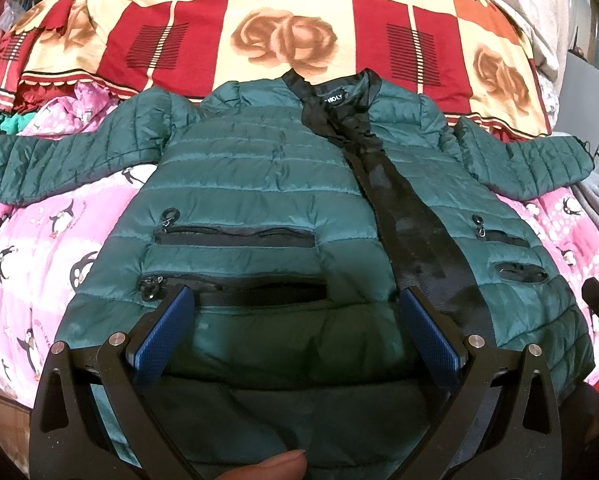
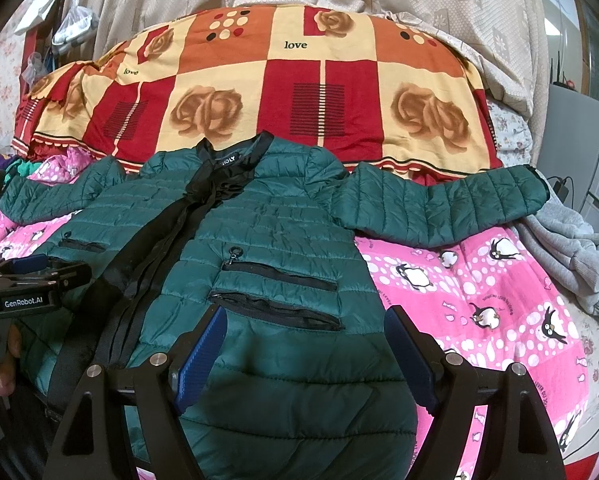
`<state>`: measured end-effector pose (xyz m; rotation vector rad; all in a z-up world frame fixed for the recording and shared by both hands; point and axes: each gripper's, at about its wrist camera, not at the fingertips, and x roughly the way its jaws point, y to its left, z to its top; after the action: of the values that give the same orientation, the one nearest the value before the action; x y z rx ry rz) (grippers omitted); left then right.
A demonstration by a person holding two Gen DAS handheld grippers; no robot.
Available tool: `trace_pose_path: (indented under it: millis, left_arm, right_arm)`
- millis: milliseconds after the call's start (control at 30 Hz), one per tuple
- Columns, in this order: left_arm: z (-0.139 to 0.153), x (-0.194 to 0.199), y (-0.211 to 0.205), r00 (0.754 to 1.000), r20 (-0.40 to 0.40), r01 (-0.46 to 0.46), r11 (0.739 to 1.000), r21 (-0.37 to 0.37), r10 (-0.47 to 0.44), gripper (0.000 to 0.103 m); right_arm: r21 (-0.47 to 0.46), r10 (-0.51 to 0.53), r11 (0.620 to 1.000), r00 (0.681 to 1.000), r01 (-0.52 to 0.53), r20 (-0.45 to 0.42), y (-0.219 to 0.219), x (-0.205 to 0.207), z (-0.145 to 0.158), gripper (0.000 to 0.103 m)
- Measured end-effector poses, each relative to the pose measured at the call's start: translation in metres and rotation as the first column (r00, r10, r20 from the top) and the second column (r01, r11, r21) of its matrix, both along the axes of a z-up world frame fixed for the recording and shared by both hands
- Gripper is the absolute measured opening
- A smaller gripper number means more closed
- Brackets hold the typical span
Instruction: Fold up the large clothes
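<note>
A dark green quilted puffer jacket (image 1: 259,184) lies flat, front up, on a pink penguin-print quilt, collar away from me, both sleeves spread sideways. A black placket strip (image 1: 403,216) runs down its front. It also shows in the right wrist view (image 2: 275,240). My left gripper (image 1: 295,312) is open, its blue pads over the jacket's lower left hem by a zip pocket (image 1: 235,236), holding nothing. My right gripper (image 2: 303,344) is open above the jacket's lower right hem, empty. The left gripper also shows at the left edge of the right wrist view (image 2: 31,272).
The pink penguin quilt (image 2: 479,300) covers the bed. A red, orange and cream rose-print blanket (image 1: 291,28) lies folded behind the jacket. A grey garment (image 2: 571,252) is bunched at the right bed edge. A grey appliance (image 2: 575,152) stands at the far right.
</note>
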<state>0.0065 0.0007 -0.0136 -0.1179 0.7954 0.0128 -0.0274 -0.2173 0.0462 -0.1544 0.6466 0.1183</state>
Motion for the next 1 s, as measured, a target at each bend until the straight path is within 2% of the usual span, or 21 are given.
trace_pose_path:
  millis: [200, 367, 800, 1000]
  left_arm:
    - [0.0, 0.001, 0.005, 1.0, -0.006, -0.01, 1.0, 0.007, 0.01, 0.103]
    - [-0.001, 0.001, 0.014, 1.0, -0.01, -0.026, 0.999, -0.03, 0.026, 0.103]
    - [-0.002, 0.004, 0.011, 1.0, -0.018, -0.023, 0.999, -0.045, 0.022, 0.103]
    - [0.002, 0.004, 0.004, 1.0, -0.001, -0.004, 1.0, -0.012, 0.004, 0.103]
  right_arm:
    - [0.007, 0.0, 1.0, 1.0, 0.0, 0.001, -0.004, 0.001, -0.003, 0.079]
    - [0.005, 0.0, 1.0, 1.0, 0.0, 0.001, -0.004, 0.002, -0.004, 0.079]
    - [-0.004, 0.001, 1.0, 1.0, 0.0, 0.004, -0.004, 0.0, -0.004, 0.079]
    - [-0.007, 0.002, 1.0, 1.0, -0.002, 0.003, -0.005, 0.001, -0.004, 0.079]
